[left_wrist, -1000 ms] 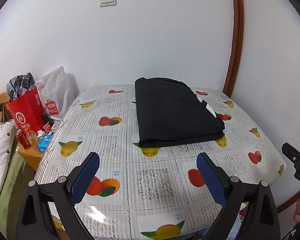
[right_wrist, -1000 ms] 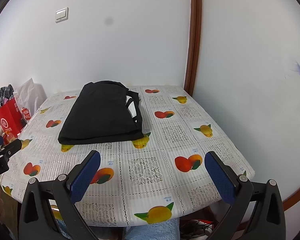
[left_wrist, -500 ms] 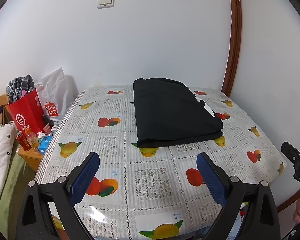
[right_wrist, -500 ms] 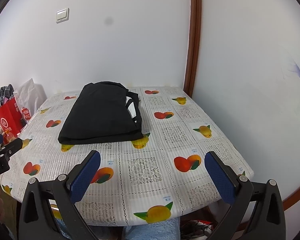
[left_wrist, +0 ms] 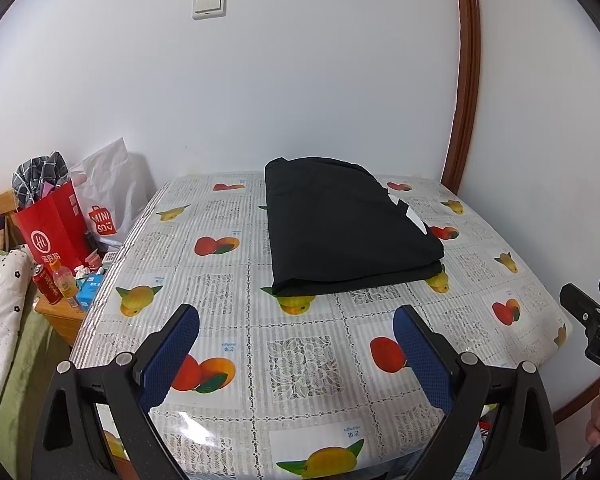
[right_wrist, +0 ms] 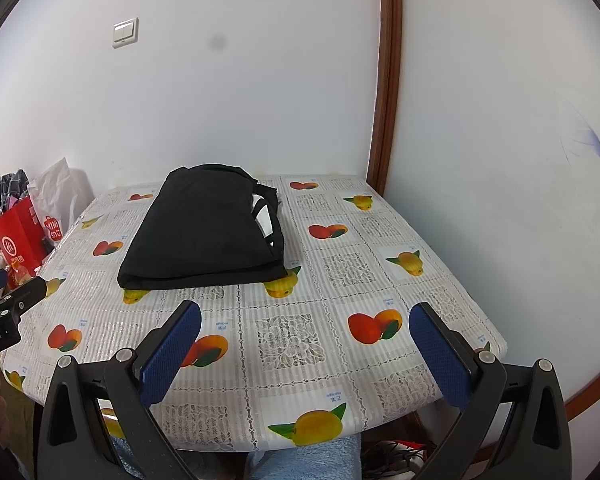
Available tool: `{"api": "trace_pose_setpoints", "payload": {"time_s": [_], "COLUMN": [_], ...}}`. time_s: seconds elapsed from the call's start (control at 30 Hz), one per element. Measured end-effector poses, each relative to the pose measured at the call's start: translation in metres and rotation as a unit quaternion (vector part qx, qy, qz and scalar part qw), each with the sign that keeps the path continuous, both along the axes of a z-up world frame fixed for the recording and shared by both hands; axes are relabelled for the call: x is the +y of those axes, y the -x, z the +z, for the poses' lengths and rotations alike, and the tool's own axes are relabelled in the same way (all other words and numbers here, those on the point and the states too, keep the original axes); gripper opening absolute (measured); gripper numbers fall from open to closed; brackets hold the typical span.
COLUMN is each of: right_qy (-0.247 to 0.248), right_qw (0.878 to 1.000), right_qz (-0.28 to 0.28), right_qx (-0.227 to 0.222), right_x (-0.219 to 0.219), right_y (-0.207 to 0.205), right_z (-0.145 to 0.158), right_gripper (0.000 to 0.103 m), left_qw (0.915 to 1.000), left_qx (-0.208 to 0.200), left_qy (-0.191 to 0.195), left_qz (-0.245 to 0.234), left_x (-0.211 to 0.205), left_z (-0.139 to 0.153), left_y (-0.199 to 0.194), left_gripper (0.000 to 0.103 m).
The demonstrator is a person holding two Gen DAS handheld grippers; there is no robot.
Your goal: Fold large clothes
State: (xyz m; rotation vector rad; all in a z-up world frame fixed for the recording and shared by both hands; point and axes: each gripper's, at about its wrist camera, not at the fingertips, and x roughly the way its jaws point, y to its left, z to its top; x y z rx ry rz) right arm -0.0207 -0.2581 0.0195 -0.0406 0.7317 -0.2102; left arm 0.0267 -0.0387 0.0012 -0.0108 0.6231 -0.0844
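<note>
1. The left gripper (left_wrist: 296, 338) hangs over the near edge of the table, its blue-padded jaws spread wide and empty.
2. The right gripper (right_wrist: 305, 338) hangs beside it at the same edge — jaws also wide apart, nothing between them.
3. Under both lies the fruit-print tablecloth (left_wrist: 300, 360), bare across the near half of the table.
4. Farther back, the black garment (left_wrist: 348, 228) lies folded into a flat rectangle on the far half of the cloth, well apart from both grippers; a white patch shows at its right edge.
5. Left of the table stand a red paper bag (left_wrist: 54, 226) and a white Miniso bag (left_wrist: 108, 200).
6. Behind everything — a white wall with a light switch (left_wrist: 209, 5).
</note>
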Motion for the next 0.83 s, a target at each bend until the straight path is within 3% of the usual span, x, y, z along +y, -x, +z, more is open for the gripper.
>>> {"api": "trace_pose_setpoints", "payload": {"time_s": [0.83], "right_qy": [0.005], "right_qw": [1.000], "right_qz": [0.001], "right_qx": [0.000], "right_x": [0.004], "right_y": [0.000], "right_z": [0.000], "right_gripper": [0.102], "left_qw": [1.0000], "left_qx": [-0.004], "left_qy": [0.008], "left_qz": [0.000], "left_x": [0.012], "left_z": [-0.001], "left_y": [-0.001], "left_gripper": [0.098]}}
